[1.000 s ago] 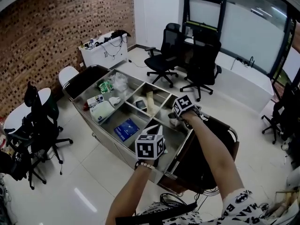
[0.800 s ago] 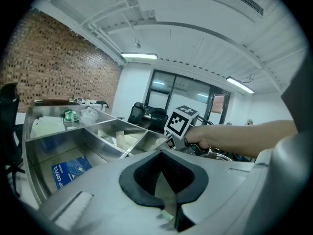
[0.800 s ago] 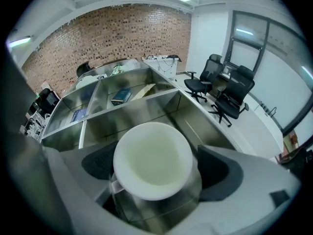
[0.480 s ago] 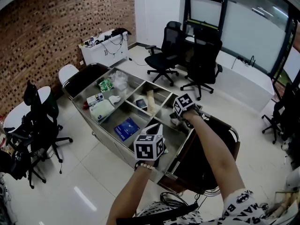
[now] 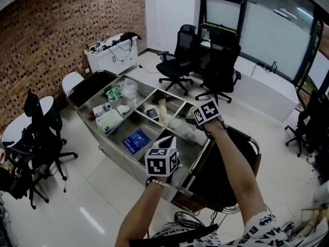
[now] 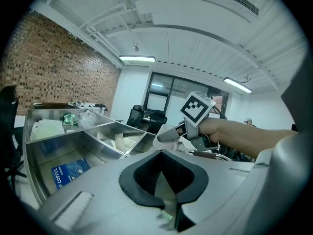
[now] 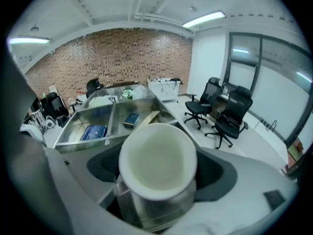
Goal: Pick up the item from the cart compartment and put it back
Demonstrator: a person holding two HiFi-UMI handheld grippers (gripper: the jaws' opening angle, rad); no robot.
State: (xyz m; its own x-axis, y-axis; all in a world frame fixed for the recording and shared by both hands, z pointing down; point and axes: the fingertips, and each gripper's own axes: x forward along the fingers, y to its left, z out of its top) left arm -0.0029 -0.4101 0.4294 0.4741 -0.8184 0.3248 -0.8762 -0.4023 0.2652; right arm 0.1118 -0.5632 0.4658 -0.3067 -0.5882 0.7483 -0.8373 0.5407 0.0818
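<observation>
A steel cart (image 5: pixel 129 82) with several open compartments stands below me. My right gripper (image 5: pixel 194 119) hangs over its far right compartment. Its jaws have just been closing and now grip a round silvery container with a white top (image 7: pixel 157 160), which fills the right gripper view between the jaws (image 7: pixel 159 192). In the left gripper view the right gripper (image 6: pixel 170 134) is lifted above the cart's rim. My left gripper (image 5: pixel 167 140) hovers over the near right compartment; its dark pads (image 6: pixel 146 168) stand apart with nothing between them.
Other compartments hold a blue coffee packet (image 5: pixel 136 139), a white bag (image 5: pixel 109 120), a green packet (image 5: pixel 114 93), a small dark box (image 5: pixel 152 113) and a beige piece (image 5: pixel 163 108). Black office chairs (image 5: pixel 177 60) stand behind the cart, another (image 5: pixel 38 133) at the left.
My right gripper has risen from the far right compartment, carrying the container up with it. The left gripper has stayed where it was.
</observation>
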